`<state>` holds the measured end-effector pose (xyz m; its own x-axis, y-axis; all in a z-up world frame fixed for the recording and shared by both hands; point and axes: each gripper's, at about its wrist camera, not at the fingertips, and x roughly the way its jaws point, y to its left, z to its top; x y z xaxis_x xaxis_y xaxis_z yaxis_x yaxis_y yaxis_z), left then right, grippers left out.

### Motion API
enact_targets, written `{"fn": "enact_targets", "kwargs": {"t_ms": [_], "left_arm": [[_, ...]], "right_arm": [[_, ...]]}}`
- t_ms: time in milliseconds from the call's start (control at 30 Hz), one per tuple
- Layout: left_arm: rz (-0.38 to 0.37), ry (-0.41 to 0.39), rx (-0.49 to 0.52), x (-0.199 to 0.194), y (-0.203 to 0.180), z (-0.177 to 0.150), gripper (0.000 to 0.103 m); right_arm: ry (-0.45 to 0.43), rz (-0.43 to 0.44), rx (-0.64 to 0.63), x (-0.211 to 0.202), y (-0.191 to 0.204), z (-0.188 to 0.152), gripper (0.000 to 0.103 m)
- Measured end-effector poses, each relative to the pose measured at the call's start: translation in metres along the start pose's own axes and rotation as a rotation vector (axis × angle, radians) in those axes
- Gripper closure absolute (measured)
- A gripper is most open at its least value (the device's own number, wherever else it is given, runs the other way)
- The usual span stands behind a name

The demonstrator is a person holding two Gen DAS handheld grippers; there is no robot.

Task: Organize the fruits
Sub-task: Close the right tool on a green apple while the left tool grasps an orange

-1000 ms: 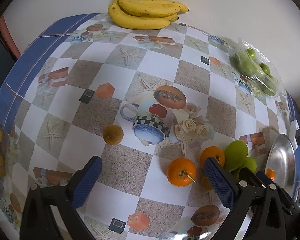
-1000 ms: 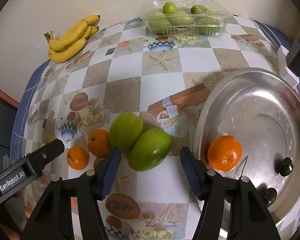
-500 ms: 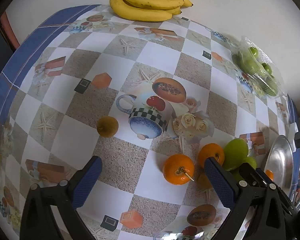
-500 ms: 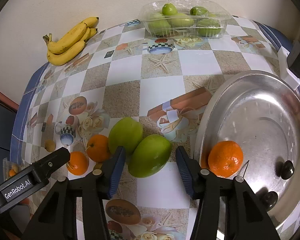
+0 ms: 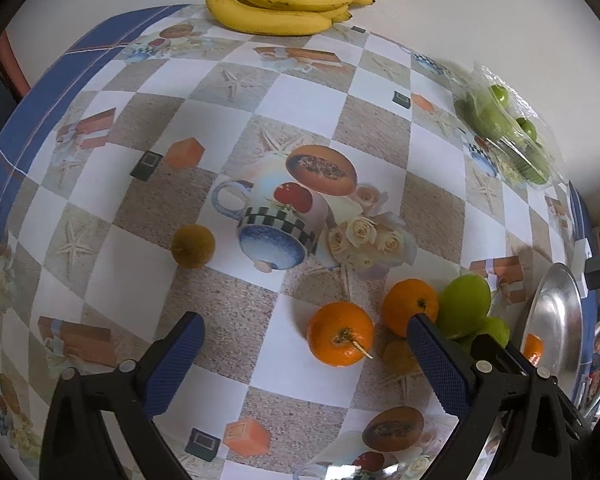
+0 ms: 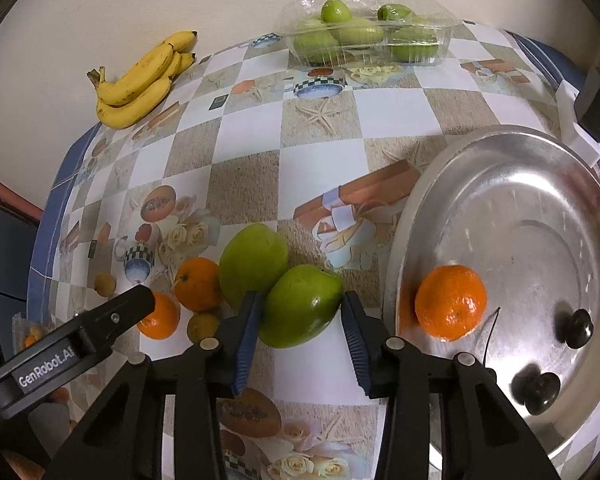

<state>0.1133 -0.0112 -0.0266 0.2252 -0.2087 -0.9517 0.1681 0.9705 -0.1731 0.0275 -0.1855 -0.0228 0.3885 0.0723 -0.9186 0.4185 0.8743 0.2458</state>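
My right gripper (image 6: 302,312) is open with its jaws either side of a green mango (image 6: 302,306); both pads stand close to it. A second green mango (image 6: 254,264) lies just behind. One orange (image 6: 450,302) sits on the silver tray (image 6: 540,184). Two oranges (image 6: 198,284) (image 6: 158,316) and a small brown fruit (image 6: 202,326) lie left of the mangoes. My left gripper (image 5: 304,344) is open and empty above the table, with one orange (image 5: 340,338) between its jaws and another (image 5: 408,306) by the right pad.
A banana bunch (image 5: 284,4) lies at the far wall. A clear plastic box of green fruits (image 6: 364,32) stands at the back. A small brown fruit (image 5: 192,246) lies alone on the patterned tablecloth. Two dark knobs (image 6: 578,322) sit on the tray.
My right gripper has moved forward and narrowed around the nearer green mango. My left gripper has drifted slightly and stays open.
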Motion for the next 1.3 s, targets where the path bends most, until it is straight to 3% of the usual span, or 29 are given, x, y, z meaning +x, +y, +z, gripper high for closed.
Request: {"fn": "enact_targets", "kwargs": {"t_ms": [367, 533, 800, 1300], "left_arm": [[-0.037, 0.021, -0.016, 0.007, -0.003, -0.002, 0.018], [-0.056, 0.023, -0.030, 0.010, -0.002, -0.002, 0.030], [-0.099, 0.027, -0.036, 0.012, -0.005, -0.003, 0.061], [-0.097, 0.014, -0.057, 0.001, 0.004, -0.002, 0.063]], "right_arm": [[0.010, 0.021, 0.006, -0.007, -0.003, -0.007, 0.065], [0.019, 0.031, 0.015, -0.009, -0.005, -0.010, 0.065], [0.043, 0.034, 0.012, -0.013, -0.005, -0.015, 0.067], [0.038, 0.035, -0.016, -0.014, -0.004, -0.012, 0.068]]}}
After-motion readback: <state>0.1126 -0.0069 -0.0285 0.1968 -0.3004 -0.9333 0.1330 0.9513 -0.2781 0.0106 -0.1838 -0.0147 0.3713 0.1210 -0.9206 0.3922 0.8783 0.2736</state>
